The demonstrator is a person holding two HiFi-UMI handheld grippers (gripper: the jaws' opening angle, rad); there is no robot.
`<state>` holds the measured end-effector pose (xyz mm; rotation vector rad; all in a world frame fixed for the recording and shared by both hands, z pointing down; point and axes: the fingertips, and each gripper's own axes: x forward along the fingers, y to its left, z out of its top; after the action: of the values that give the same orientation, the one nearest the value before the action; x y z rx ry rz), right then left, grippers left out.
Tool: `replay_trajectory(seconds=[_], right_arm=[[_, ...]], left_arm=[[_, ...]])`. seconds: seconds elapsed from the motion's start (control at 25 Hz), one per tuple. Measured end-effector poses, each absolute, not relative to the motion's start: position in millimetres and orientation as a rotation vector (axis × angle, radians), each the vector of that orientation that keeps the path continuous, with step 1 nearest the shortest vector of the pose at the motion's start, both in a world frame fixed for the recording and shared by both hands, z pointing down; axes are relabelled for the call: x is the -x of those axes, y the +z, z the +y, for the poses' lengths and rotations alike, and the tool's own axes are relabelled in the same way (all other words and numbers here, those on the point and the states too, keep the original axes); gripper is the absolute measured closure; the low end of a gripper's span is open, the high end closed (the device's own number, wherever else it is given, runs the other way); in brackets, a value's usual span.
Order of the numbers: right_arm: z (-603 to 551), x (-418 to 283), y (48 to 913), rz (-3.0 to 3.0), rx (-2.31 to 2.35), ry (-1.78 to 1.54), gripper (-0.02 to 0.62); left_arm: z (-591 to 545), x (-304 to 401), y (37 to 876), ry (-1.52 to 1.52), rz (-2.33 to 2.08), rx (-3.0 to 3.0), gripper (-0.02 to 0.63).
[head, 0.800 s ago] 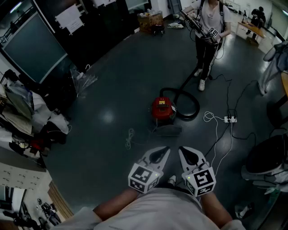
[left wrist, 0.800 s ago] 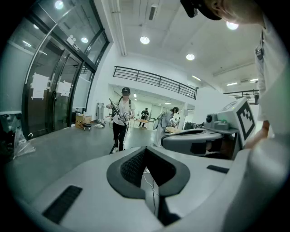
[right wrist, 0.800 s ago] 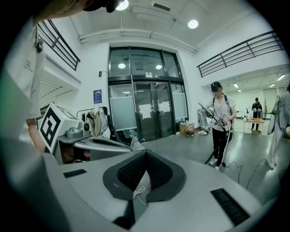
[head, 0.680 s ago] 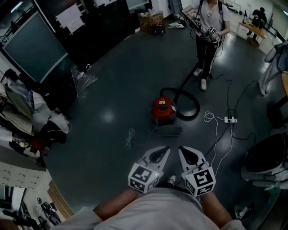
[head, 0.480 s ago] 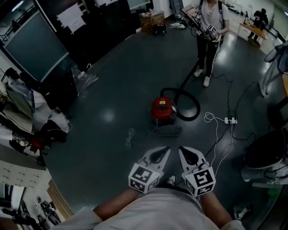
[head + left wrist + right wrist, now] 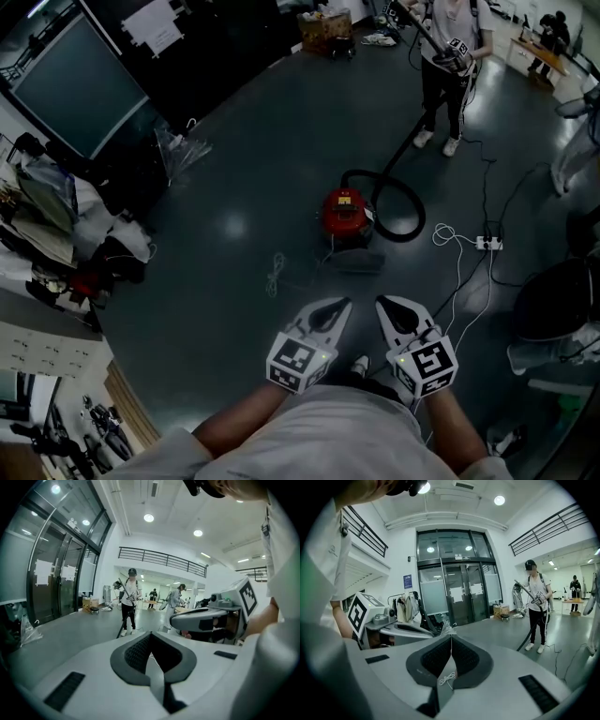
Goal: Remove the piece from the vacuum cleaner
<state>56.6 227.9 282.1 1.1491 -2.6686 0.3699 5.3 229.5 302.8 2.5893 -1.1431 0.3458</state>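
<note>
The red vacuum cleaner (image 6: 344, 214) stands on the dark floor well ahead of me. Its black hose (image 6: 398, 200) loops to the right and runs up to a person (image 6: 448, 56) who holds the wand. A flat grey piece (image 6: 355, 262) lies on the floor just in front of the vacuum. My left gripper (image 6: 343, 303) and right gripper (image 6: 382, 302) are held side by side close to my body, far short of the vacuum. Both are shut and empty: the left gripper (image 6: 150, 634) and the right gripper (image 6: 451, 636) each show their pads meeting with nothing between.
A white power strip (image 6: 488, 244) and white cables (image 6: 448, 235) lie right of the vacuum. A thin cord (image 6: 274, 274) lies left of it. Cluttered desks (image 6: 56, 225) and a large screen (image 6: 75, 84) line the left side. A dark chair (image 6: 553, 314) stands at right.
The head view has shifted, so the vacuum and the person now sit a little further right and up in the frame. Both grippers stay shut and side by side.
</note>
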Motion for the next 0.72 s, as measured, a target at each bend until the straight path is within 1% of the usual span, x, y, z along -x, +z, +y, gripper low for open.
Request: replay_trajectory(seconds=[0.36,0.72], right_arm=[[194.5,-49.7,305.8,-2.661,-1.128,0.436,0.578],[109.9,-36.1,368.4,-2.535,-1.095,0.432,0.577]], left_arm=[[199.7,7.8,318.4,0.347,-1.162,-2.546,0.6],[107.1,30.2,354.3,0.371,-1.076,-2.603,0.6]])
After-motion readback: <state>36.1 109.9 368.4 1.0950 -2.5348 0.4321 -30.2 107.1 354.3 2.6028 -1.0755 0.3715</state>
